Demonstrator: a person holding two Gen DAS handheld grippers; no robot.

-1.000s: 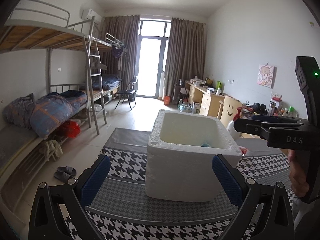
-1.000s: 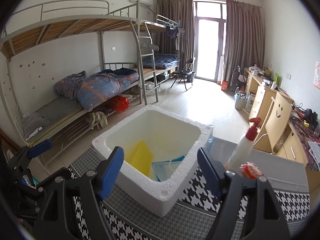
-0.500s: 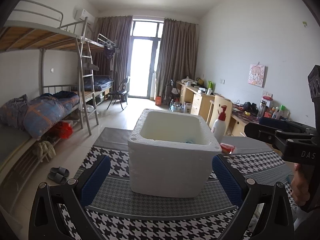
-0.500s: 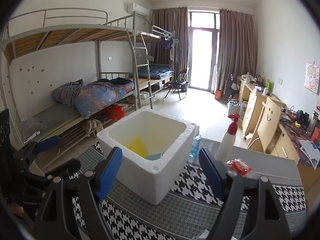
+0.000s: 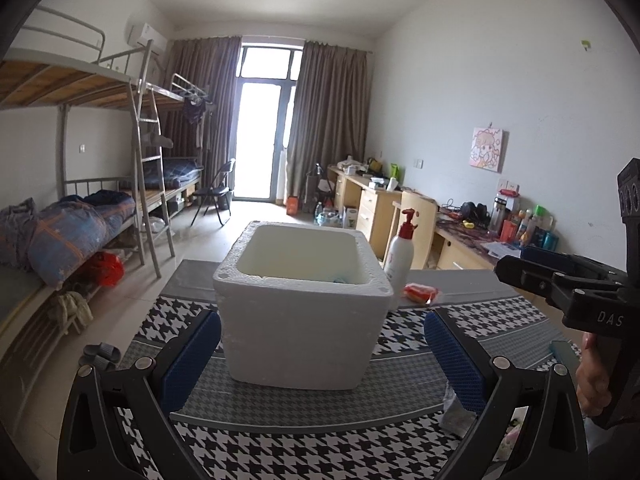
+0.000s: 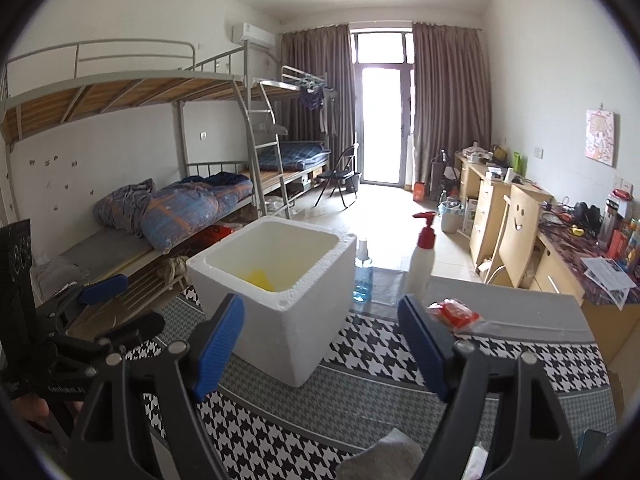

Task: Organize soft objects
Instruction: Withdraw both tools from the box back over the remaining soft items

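Note:
A white foam box [image 5: 300, 312] stands on the houndstooth-cloth table [image 5: 280, 452]; a yellow item [image 6: 260, 280] and a bit of blue [image 5: 340, 279] show inside it. My left gripper [image 5: 320, 364] is open and empty, a short way back from the box's near wall. My right gripper [image 6: 320, 344] is also open and empty, back from the box's right corner [image 6: 296, 340]. A grey soft cloth [image 6: 384, 456] lies under the right gripper at the table's near edge. A red packet in clear wrap [image 6: 454, 314] lies right of the box.
A white pump bottle with a red top [image 6: 422, 260] and a blue-liquid bottle [image 6: 363, 276] stand behind the box. A clear bag [image 5: 456, 412] lies near my left gripper's right finger. Bunk beds line the left, desks and a chair the right.
Both grippers have drawn back from the box, which looks smaller now. The pump bottle and red packet have come into the left wrist view. The jaws stay open.

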